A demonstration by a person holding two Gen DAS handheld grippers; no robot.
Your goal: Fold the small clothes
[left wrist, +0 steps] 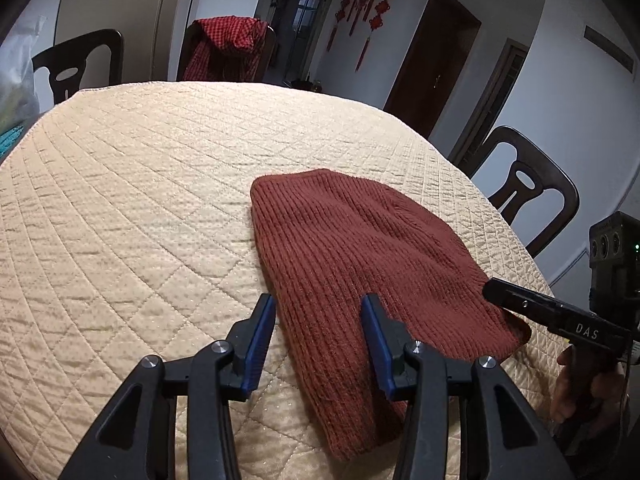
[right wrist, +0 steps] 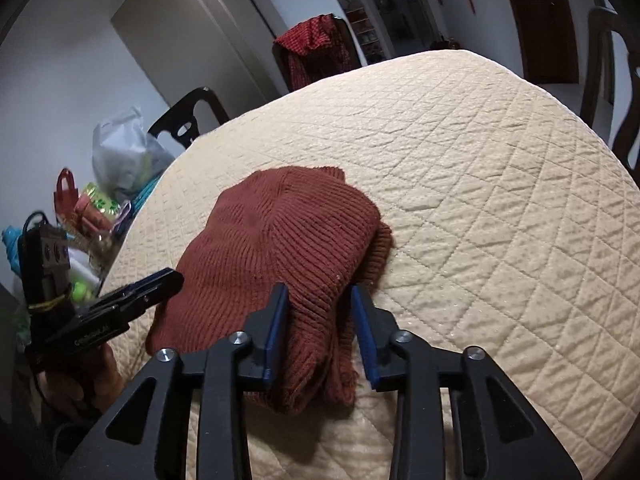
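Right claw [right wrist: 320, 314] astride half-hidden hat [right wrist: 276, 240]

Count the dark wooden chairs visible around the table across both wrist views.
3. One at the far left, one at the far side draped with a red checked garment, one on the right. Others may sit hidden behind the cameras.

Both wrist views: close, downward, table [left wrist: 120, 200]
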